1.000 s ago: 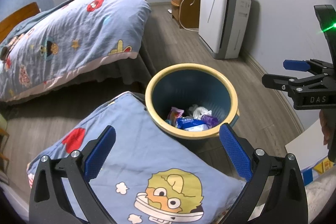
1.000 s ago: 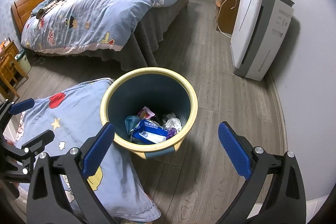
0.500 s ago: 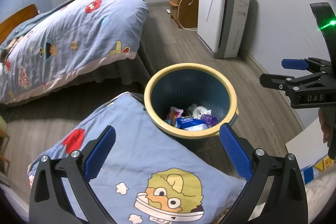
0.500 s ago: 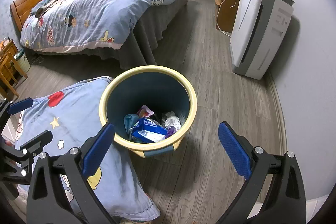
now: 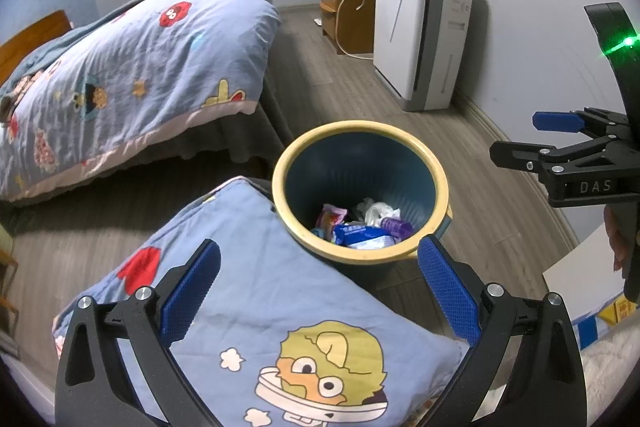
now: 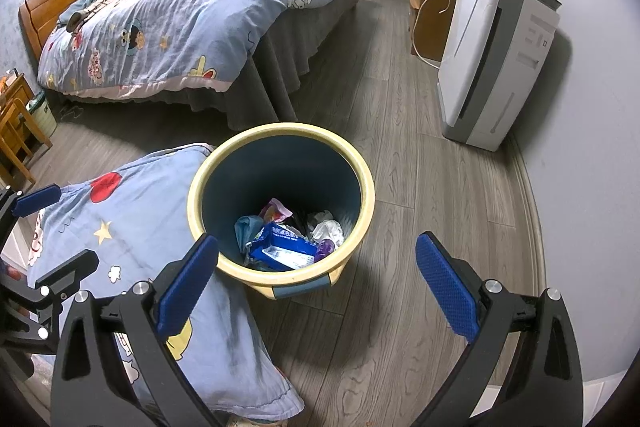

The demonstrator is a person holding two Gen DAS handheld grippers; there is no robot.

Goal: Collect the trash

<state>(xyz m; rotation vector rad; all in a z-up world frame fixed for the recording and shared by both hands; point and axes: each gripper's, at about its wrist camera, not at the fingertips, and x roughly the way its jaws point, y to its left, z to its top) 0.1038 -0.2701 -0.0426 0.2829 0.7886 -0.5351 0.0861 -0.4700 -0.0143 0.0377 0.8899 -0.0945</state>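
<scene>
A dark blue bin with a yellow rim (image 5: 362,259) (image 6: 280,129) stands on the wood floor. Inside lie several pieces of trash: a blue wipes packet (image 6: 282,247), a white crumpled tissue (image 6: 328,229), a pink wrapper (image 6: 274,209) and a purple item (image 5: 395,226). My left gripper (image 5: 320,291) is open and empty above a cartoon-print blue pillow (image 5: 256,307), just short of the bin. My right gripper (image 6: 320,287) is open and empty, above the bin's near rim. The right gripper also shows at the right edge of the left wrist view (image 5: 532,137).
A bed with a blue cartoon duvet (image 6: 168,23) stands behind the bin. A white air purifier (image 6: 492,63) and a wooden cabinet (image 5: 344,15) stand along the right wall. A wooden chair (image 6: 16,131) is at far left. Grey wood floor (image 6: 420,195) lies right of the bin.
Both grippers have shifted only slightly; the bin sits a little higher and nearer in the right wrist view. Both stay open and empty.
</scene>
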